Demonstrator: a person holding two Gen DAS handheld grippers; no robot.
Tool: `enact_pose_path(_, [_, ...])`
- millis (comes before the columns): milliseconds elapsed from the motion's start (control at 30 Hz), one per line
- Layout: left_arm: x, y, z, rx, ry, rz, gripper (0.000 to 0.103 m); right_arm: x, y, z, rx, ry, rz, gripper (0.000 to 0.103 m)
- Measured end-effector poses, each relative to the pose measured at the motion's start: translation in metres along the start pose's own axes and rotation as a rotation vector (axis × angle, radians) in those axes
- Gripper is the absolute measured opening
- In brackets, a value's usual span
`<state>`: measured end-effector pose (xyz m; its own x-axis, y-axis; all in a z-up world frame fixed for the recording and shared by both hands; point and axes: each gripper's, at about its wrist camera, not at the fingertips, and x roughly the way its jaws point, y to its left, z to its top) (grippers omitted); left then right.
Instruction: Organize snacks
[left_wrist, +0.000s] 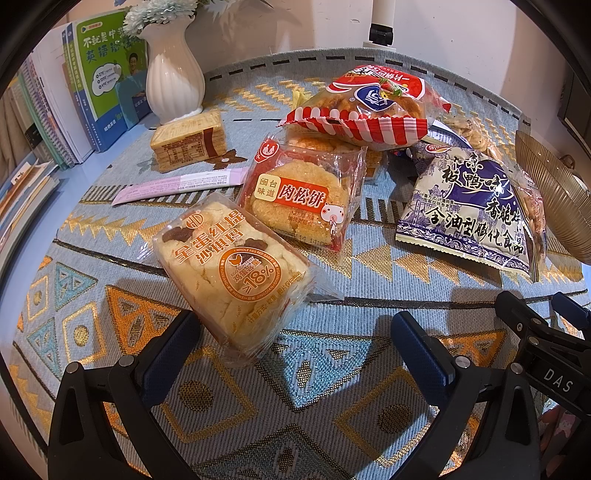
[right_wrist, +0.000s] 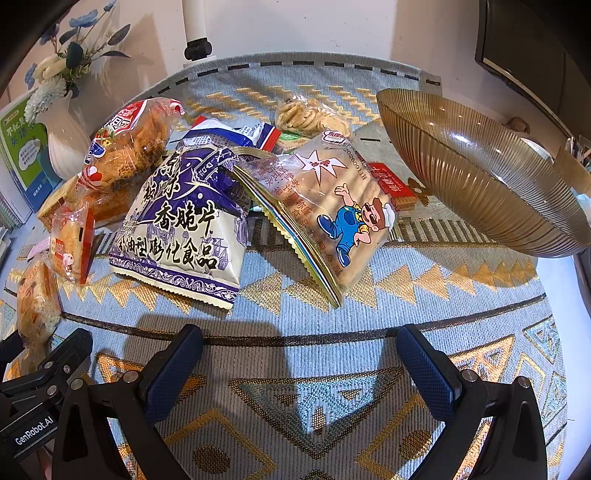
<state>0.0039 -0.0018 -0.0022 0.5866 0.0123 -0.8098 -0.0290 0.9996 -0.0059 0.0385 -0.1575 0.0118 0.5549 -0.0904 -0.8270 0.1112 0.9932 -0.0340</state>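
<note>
Left wrist view: left gripper (left_wrist: 295, 347) jaws wide apart, nothing between them, low over the patterned cloth (left_wrist: 332, 398) on the counter. Egg sachima pack (left_wrist: 236, 273) lies just ahead of the left-hand jaw, its near corner reaching in between the jaws; contact cannot be told. Pork floss cake pack (left_wrist: 301, 195) lies beyond it, touching. Red striped bag (left_wrist: 365, 107) sits on top of the heap farther ahead. Blue-and-white crisp bag (left_wrist: 476, 210) is ahead of the right-hand jaw. Amber bowl (left_wrist: 554, 199) shows only as an edge at far right; contents not visible. White vase (left_wrist: 173, 74) stands far ahead left.

Right wrist view: right gripper (right_wrist: 299, 365) jaws wide apart, empty. Crisp bag (right_wrist: 181, 225) ahead-left, cartoon cracker bag (right_wrist: 332, 221) straight ahead, leaning on it. Amber bowl (right_wrist: 480, 177) ahead-right, tilted; visible interior holds nothing.
</note>
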Motion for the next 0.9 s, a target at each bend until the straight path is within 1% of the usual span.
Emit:
enact_pose_path(233, [0.0,0.0,0.0,0.0,0.001,-0.001,0.103,0.0,0.0,0.0,0.0,0.0,0.0,0.103])
enact_pose_path(300, [-0.003,0.001,-0.001,0.016,0.003,-0.01,0.103,0.0,0.0,0.0,-0.001,0.0,-0.001,0.103])
enact_pose_path(367, [-0.01,0.007,-0.009,0.055,0.009,-0.044,0.103,0.0,0.0,-0.001,-0.002,0.002,0.001,0.103])
enact_pose_path(467, [-0.019,0.016,-0.021,0.067,0.019,-0.051,0.103,-0.006,-0.001,-0.008,-0.03,0.006,0.03,0.103])
enact_pose_path(533, [-0.024,0.025,-0.023,0.059,0.019,-0.053,0.103,-0.011,-0.001,-0.011,-0.067,0.025,0.091,0.103])
enact_pose_path(567, [-0.027,0.03,-0.02,0.051,0.006,-0.055,0.103,-0.014,-0.003,-0.012,-0.066,0.026,0.129,0.103])
enact_pose_path(600, [-0.031,0.035,-0.015,0.045,-0.015,-0.048,0.103,-0.018,-0.006,-0.011,-0.043,0.017,0.207,0.103])
enact_pose_path(667, [-0.037,0.042,-0.003,0.037,-0.053,-0.019,0.103,-0.021,-0.017,-0.009,0.053,0.015,0.386,0.103])
enact_pose_path(700, [-0.038,0.045,0.001,0.035,-0.06,-0.021,0.103,-0.02,-0.021,-0.006,0.107,0.027,0.455,0.103])
enact_pose_path(733, [-0.038,0.049,0.006,0.031,-0.061,-0.042,0.103,-0.018,-0.023,-0.002,0.144,0.039,0.507,0.103])
enact_pose_path(800, [-0.034,0.057,0.012,0.01,-0.036,-0.087,0.103,-0.014,-0.022,0.005,0.169,0.043,0.572,0.103])
enact_pose_path(900, [-0.025,0.063,0.017,-0.025,-0.02,-0.121,0.103,-0.004,-0.017,0.018,0.185,0.047,0.571,0.103])
